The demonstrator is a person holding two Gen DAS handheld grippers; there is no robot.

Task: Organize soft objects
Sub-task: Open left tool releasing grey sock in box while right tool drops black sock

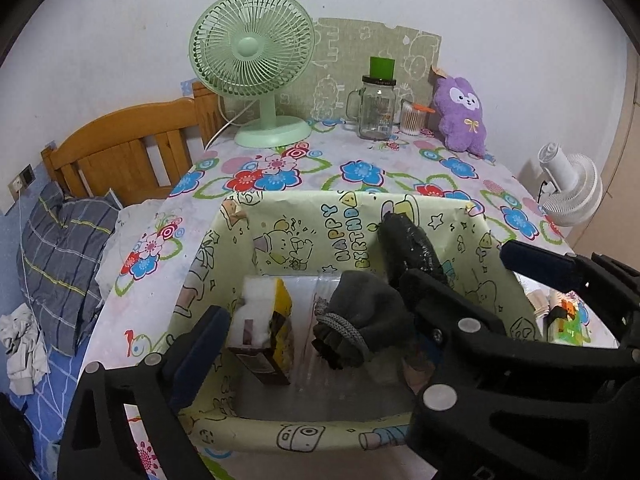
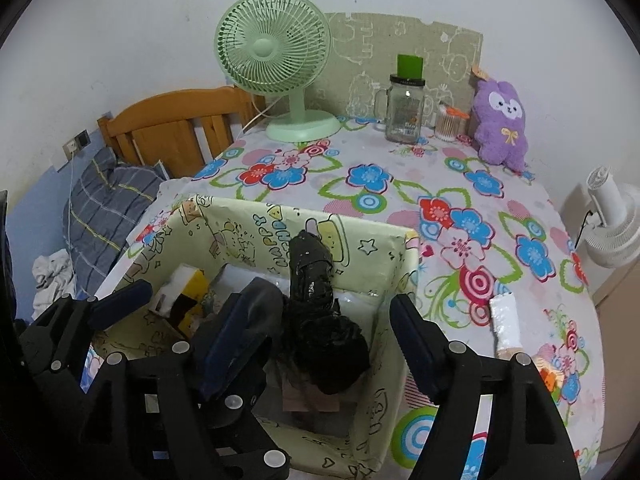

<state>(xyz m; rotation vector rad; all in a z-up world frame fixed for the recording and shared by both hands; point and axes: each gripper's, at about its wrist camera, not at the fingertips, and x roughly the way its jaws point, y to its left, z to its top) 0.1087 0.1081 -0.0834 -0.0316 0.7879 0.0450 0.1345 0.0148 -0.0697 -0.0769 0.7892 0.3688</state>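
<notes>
A box lined with pale green birthday paper [image 1: 328, 212] [image 2: 360, 236] sits on the flowered table. Inside lie a grey knitted glove [image 1: 360, 312], a black shiny plastic bundle [image 1: 408, 248] [image 2: 316, 304] leaning on the far wall, and a yellow and white sponge [image 1: 268, 312] [image 2: 188, 284]. My left gripper [image 1: 320, 328] is open above the box, the glove between its fingers. My right gripper [image 2: 316, 328] is open over the box with the black bundle between its fingers. The left gripper's fingers [image 2: 120, 304] show at the left of the right wrist view. A purple plush rabbit [image 1: 460, 112] [image 2: 500, 120] sits at the table's back right.
A green desk fan [image 1: 256, 68] [image 2: 280, 64], a glass jar with green lid [image 1: 376, 104] [image 2: 406, 104] and a cotton swab cup [image 1: 414, 118] stand at the back. A white foam piece [image 2: 506, 320] lies right of the box. A bed with a pillow [image 1: 60, 256] is left; a white fan [image 1: 568, 188] right.
</notes>
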